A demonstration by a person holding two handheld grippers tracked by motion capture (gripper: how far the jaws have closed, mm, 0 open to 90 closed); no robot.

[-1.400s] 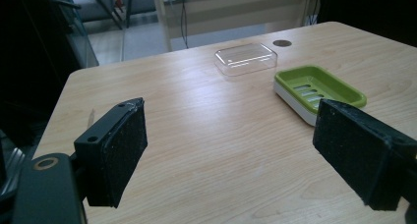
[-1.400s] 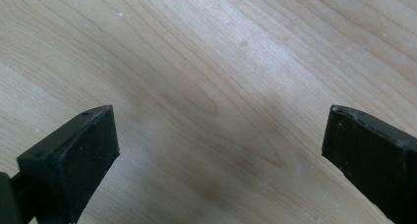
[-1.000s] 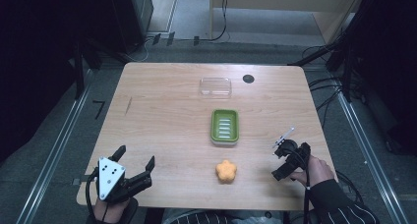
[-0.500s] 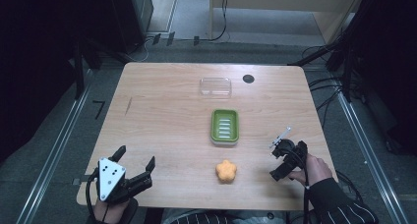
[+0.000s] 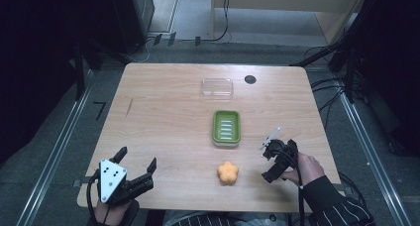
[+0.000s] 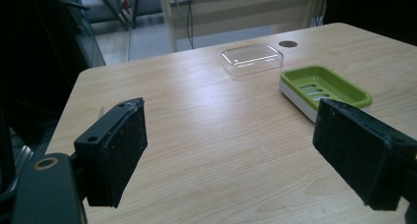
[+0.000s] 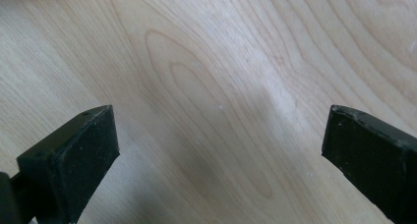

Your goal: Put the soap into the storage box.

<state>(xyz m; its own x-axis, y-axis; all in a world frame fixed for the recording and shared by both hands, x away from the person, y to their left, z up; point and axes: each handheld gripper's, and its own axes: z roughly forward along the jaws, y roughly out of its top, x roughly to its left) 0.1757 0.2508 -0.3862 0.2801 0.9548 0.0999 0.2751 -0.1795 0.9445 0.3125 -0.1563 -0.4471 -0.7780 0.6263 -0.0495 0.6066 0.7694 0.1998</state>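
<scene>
Two grippers wait near the table's near edge. From the high view we see the left gripper at the near left corner, jaws spread wide and empty, and the right gripper at the near right, tipped down toward the wood. The orange soap, flower-shaped, lies between them, nearer the right one and just in front of the green dish; a clear lid sits farther back. We judge the soap light, firm and a bit slick, so we would pinch it across its lobed sides, gently.

In the left gripper view, the wide jaws frame the dish and lid on the table.

In the right gripper view, both jaws stand wide apart over bare wood, holding nothing.

Compared with a second ago, the right gripper has crept slightly toward the soap; everything else lies as before
</scene>
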